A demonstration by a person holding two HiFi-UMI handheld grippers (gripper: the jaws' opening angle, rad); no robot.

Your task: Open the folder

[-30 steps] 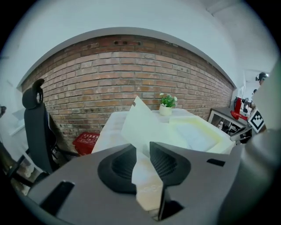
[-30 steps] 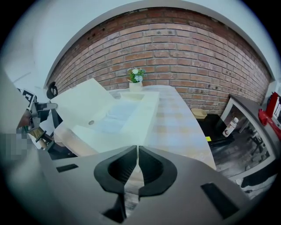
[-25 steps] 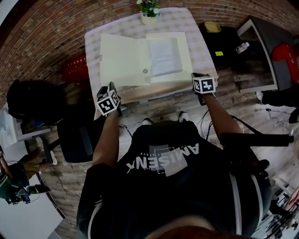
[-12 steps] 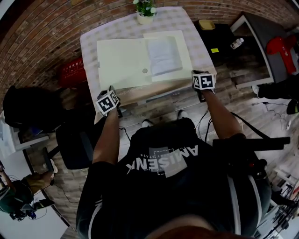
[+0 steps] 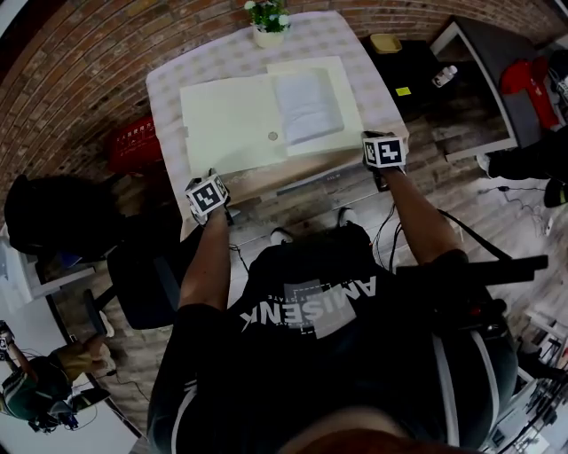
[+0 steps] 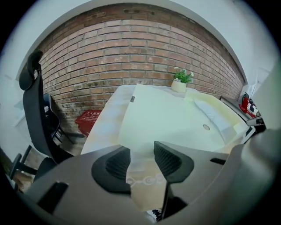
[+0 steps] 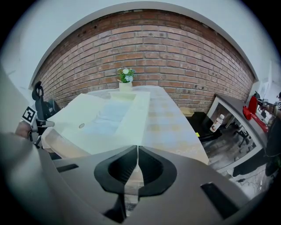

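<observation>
Head view — one open folder [image 5: 232,124], one potted plant [image 5: 267,19], one table [image 5: 165,96].

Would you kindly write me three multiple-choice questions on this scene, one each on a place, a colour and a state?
1. Where does the potted plant stand?
A. At the far edge of the table, beyond the folder
B. On the floor
C. On top of the folder

2. What colour is the folder?
A. Red
B. Pale yellow
C. Black

3. How does the folder lie?
A. Shut flat
B. Open flat, with white sheets showing
C. Propped upright

Answers:
1 A: the head view shows it at the far edge, past the folder.
2 B: both panels are pale yellow.
3 B: the cover is spread to the left and the sheets lie bare on the right half.
</observation>
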